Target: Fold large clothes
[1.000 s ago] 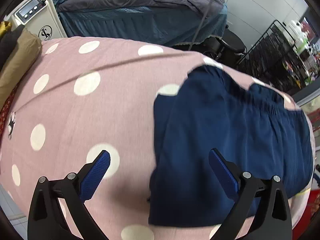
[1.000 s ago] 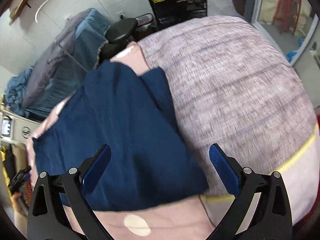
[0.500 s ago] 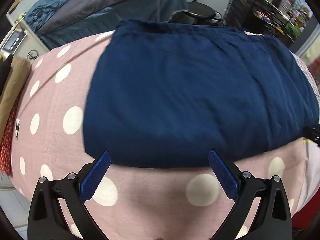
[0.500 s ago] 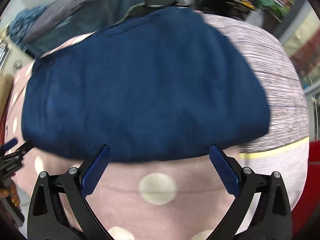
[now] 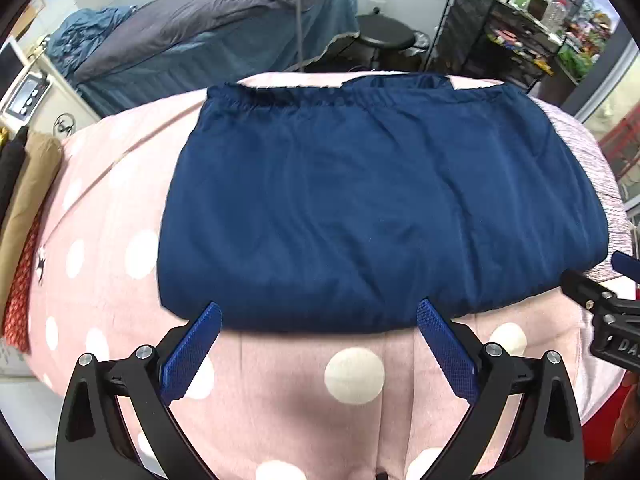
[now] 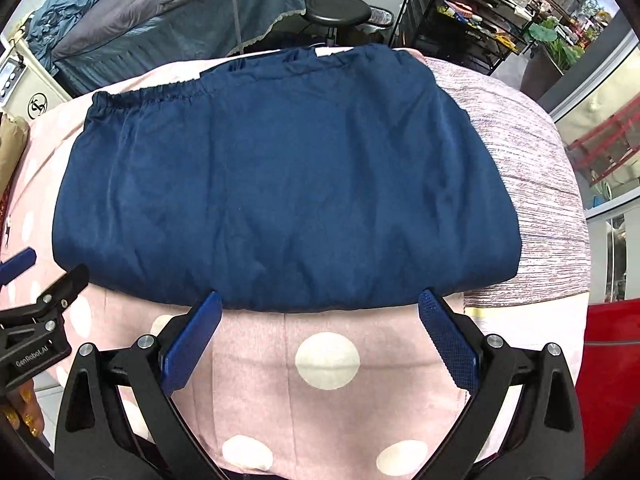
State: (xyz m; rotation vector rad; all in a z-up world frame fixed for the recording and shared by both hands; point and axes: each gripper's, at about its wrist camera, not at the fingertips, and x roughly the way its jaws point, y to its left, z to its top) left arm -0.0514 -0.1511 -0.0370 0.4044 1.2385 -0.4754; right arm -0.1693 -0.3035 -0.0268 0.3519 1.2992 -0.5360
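Behind the work surface stand a bed with grey and blue covers (image 5: pixel 224 28), a black stool (image 6: pixel 336 10) and a wire shelf rack (image 5: pixel 496 36). Nearer, a pink spread with white dots (image 5: pixel 352 372) covers the surface, and on its middle lies the navy garment (image 5: pixel 372 216), folded into a broad slab. Its long axis runs side to side across both views, the gathered waistband (image 5: pixel 320 94) on the far edge and the rounded fold edge toward the tools. That near edge sits just ahead of both sets of fingertips. The left gripper (image 5: pixel 318 334) faces the garment's left half and the right gripper (image 6: pixel 320 322) its right half, roughly equally near. Both have their jaws spread wide and grasp nothing. A side-to-side fold looks likely next, each tool taking its own end.
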